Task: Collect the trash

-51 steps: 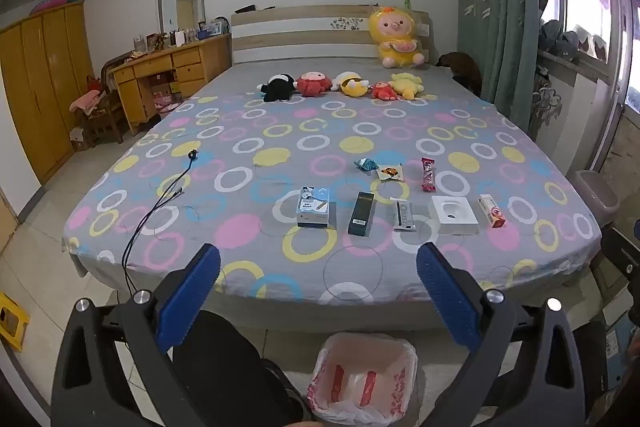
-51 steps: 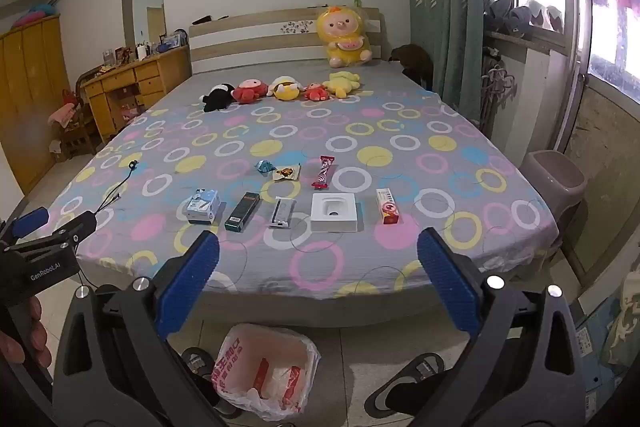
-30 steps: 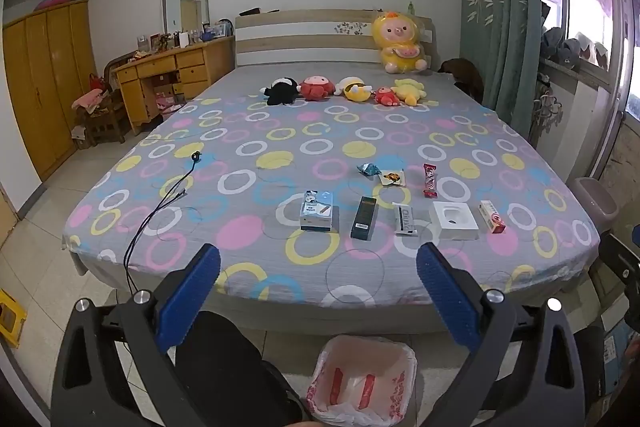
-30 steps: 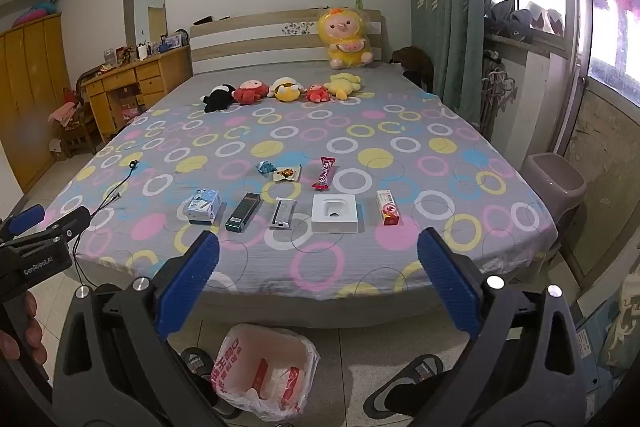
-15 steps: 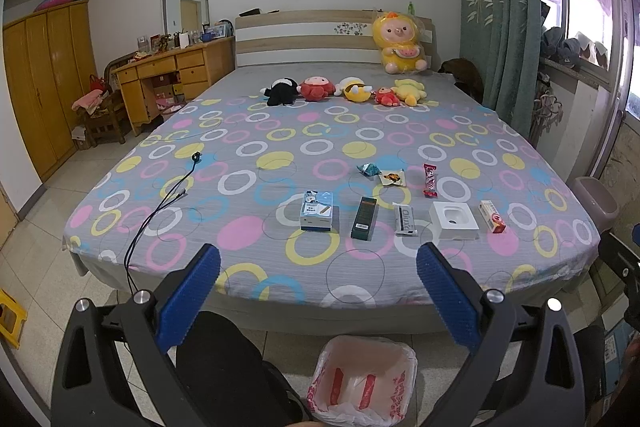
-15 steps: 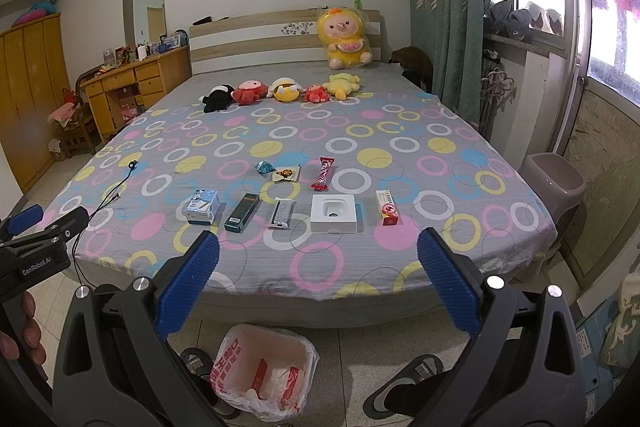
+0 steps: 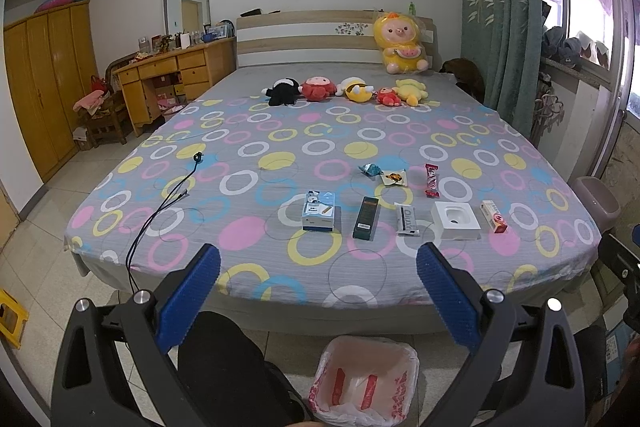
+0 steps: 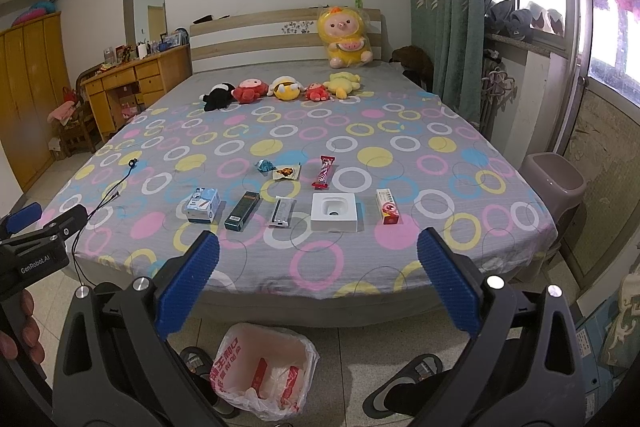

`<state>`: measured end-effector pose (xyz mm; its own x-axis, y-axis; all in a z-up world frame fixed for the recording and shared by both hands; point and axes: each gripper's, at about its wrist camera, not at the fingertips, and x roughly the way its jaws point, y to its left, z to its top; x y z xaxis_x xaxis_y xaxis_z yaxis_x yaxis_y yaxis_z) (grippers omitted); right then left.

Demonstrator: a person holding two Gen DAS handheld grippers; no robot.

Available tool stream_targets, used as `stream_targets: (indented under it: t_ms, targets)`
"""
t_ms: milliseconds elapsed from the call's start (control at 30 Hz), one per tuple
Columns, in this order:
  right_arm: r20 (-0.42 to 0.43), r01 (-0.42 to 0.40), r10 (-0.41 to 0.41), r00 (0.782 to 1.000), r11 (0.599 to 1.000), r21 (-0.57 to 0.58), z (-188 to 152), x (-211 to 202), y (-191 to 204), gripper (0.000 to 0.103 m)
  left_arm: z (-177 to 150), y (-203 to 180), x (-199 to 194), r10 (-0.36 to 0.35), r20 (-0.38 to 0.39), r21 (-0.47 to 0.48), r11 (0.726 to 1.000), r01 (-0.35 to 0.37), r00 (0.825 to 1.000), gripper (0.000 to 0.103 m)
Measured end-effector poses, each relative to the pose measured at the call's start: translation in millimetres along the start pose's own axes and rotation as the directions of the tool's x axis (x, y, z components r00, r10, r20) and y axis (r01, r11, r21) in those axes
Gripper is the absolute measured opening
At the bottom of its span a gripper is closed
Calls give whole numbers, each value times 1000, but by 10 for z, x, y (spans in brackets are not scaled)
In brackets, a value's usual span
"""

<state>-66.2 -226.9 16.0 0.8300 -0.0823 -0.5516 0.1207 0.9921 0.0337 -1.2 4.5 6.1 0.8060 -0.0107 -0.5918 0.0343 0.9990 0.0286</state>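
Note:
Trash lies near the bed's foot end: a blue-white box (image 7: 318,216) (image 8: 203,205), a dark green box (image 7: 366,218) (image 8: 242,210), a grey wrapper (image 7: 407,219) (image 8: 281,212), a white box (image 7: 455,220) (image 8: 334,212), a red-white box (image 7: 493,216) (image 8: 387,211). Behind them lie a teal wrapper (image 7: 371,169) (image 8: 265,165), a small snack packet (image 7: 394,177) (image 8: 287,172) and a red bar wrapper (image 7: 431,179) (image 8: 323,171). A bag-lined bin (image 7: 364,379) (image 8: 262,371) stands on the floor below. My left gripper (image 7: 318,269) and right gripper (image 8: 318,265) are both open and empty, short of the bed.
Several plush toys (image 7: 346,91) line the far half of the bed (image 7: 240,187). A black cable (image 7: 168,199) trails off the left side. A grey bin (image 8: 554,187) stands at the right, a desk (image 7: 168,75) and wardrobe (image 7: 44,83) at the left. Slippered feet (image 8: 404,383) flank the lined bin.
Both views have shifted only slightly; the grippers stay open and nothing on the bed has moved.

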Motion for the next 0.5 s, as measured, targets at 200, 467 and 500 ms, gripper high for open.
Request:
stream_targets:
  t_ms: [200, 467, 500]
  targets:
    - [1, 2, -2, 1000, 1000, 0, 0, -6, 1, 97, -2, 0, 1, -1, 0, 1, 1000, 1, 1000, 96]
    - [0, 2, -2, 1000, 1000, 0, 1, 2, 8, 97, -1, -2, -1, 0, 0, 1, 1000, 0, 1000, 96]
    - [1, 2, -2, 1000, 1000, -1, 0, 5, 6, 97, -3, -3, 0, 1, 0, 0, 1000, -1, 1000, 96]
